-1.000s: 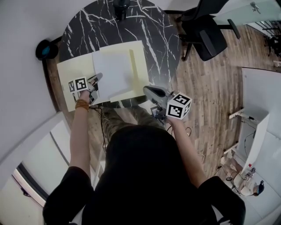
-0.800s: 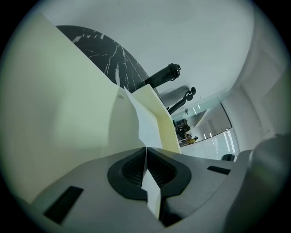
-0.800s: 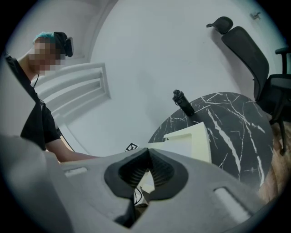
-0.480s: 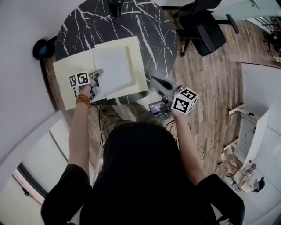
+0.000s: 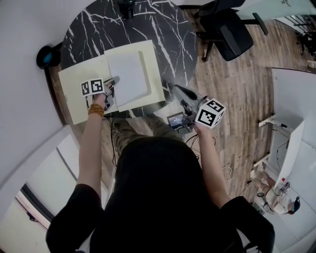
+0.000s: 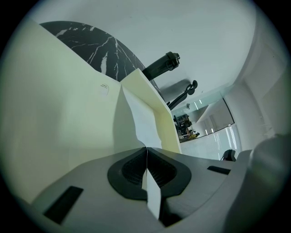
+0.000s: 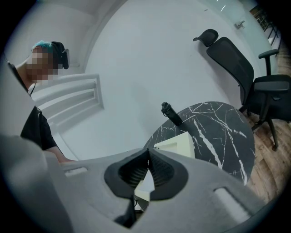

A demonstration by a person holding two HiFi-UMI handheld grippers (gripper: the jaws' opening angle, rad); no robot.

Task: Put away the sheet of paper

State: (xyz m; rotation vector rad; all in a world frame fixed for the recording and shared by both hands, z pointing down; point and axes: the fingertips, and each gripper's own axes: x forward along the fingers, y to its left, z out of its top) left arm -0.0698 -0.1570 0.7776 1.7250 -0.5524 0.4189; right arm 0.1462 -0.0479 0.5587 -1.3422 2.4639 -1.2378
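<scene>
Marble table (image 5: pixel 148 29); sheet (image 5: pixel 129 74) in left gripper (image 5: pixel 114 80)

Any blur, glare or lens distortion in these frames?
Head view: fisheye curves the table rim; sharp, no glare. Left gripper view: black vignette corners; sheet of paper pinched in the left tool looks soft. Right gripper view: same vignette, chair bowed.

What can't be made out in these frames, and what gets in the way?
Head view: the sheet of paper's corner, under the left gripper shut on it.
Left gripper view: a mark on the yellow folder, too small to read.
Right gripper view: most of the yellow folder, behind the shut right gripper's body.
Head view: black object on the table's far side, cut by the top edge.
</scene>
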